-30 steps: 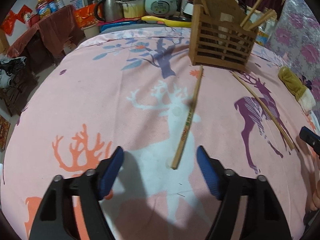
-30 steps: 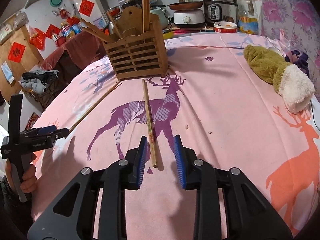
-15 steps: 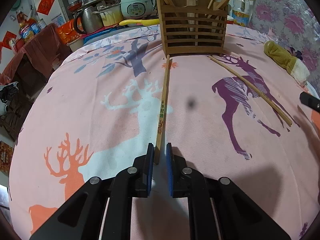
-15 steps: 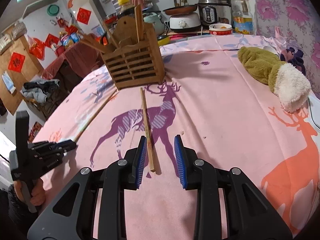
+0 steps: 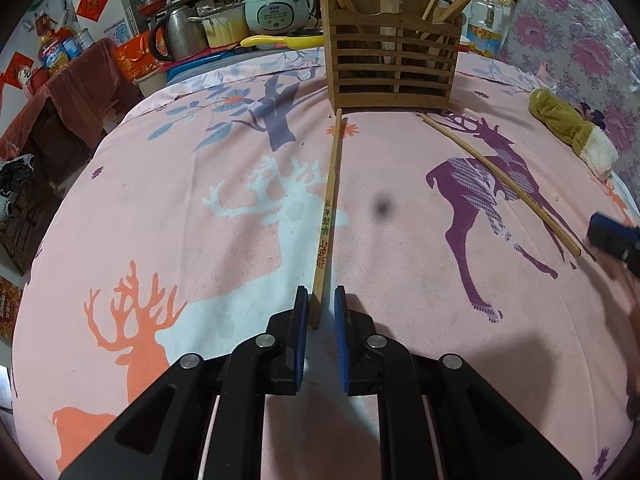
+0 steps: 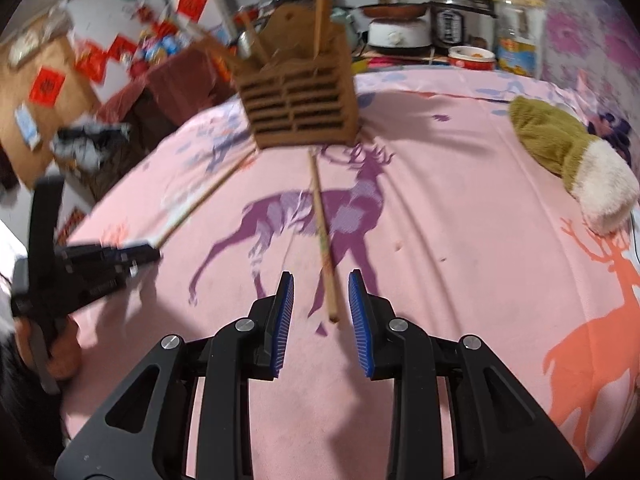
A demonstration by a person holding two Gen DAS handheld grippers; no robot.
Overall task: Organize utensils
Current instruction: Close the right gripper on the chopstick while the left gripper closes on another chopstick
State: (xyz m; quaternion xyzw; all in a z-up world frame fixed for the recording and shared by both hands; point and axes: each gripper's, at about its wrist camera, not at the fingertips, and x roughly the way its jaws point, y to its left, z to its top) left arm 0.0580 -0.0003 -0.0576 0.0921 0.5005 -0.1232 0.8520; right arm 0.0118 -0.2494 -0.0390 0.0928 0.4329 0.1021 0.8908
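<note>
Two loose wooden chopsticks lie on the pink deer-print cloth in front of a slatted wooden utensil holder (image 5: 394,76) (image 6: 304,112) that has several sticks standing in it. My left gripper (image 5: 322,308) (image 6: 120,256) has narrow jaws that are opening slightly. The near end of the printed chopstick (image 5: 328,216) (image 6: 200,204) lies between its blue pads, with a gap on the right side. My right gripper (image 6: 320,276) is open around the near end of the other chopstick (image 6: 320,216) (image 5: 504,188), clear of both pads. One of its fingers (image 5: 612,236) shows at the left view's right edge.
An olive and white plush toy (image 6: 568,164) (image 5: 572,136) lies on the cloth at the right. Behind the table stand rice cookers (image 5: 278,4), a kettle (image 5: 176,36), bottles and a red-covered piece of furniture (image 5: 76,96). A hand (image 6: 56,344) holds the left gripper's handle.
My left gripper's jaws went from wide apart to narrow around the printed chopstick's near end, and the gripper swung to face the holder. The right gripper shifted a little; its view is now blurred.
</note>
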